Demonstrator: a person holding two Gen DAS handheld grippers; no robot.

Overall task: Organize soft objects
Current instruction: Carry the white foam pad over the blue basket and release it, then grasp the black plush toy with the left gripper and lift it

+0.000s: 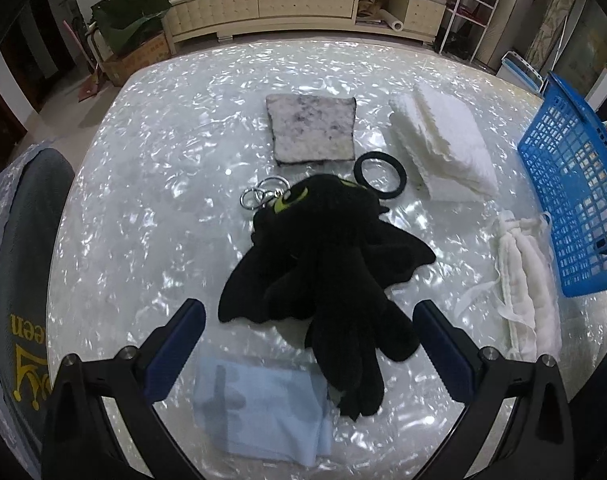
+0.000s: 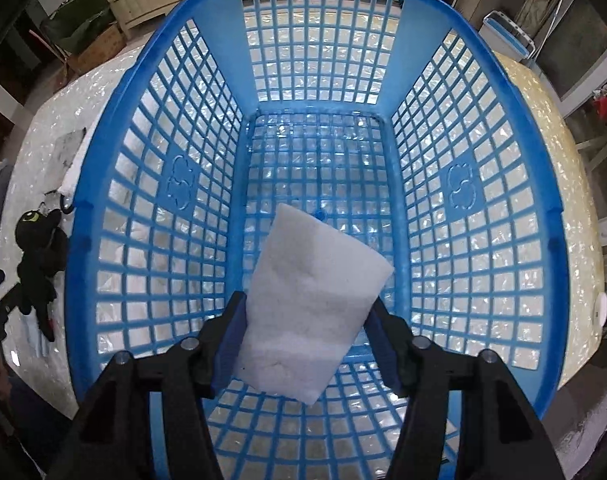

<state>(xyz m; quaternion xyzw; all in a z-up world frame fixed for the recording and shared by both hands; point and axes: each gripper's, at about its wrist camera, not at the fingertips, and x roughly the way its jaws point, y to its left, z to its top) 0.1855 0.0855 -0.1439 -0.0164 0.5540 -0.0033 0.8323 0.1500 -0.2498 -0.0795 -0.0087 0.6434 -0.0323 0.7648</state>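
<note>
A white sponge block [image 2: 311,316] hangs tilted inside a blue lattice basket [image 2: 503,92], above its bare floor. On the pearly tabletop left of the basket lie a black plush dragon [image 1: 323,264] with green eyes, sprawled flat, a mottled grey square pad [image 1: 313,130], a folded white towel [image 1: 443,148], a crumpled white cloth [image 1: 523,280], a black ring [image 1: 380,175] and a pale blue cloth [image 1: 259,404].

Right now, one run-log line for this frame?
right gripper: white sponge between jaws, over blue basket | left gripper: open above black plush
</note>
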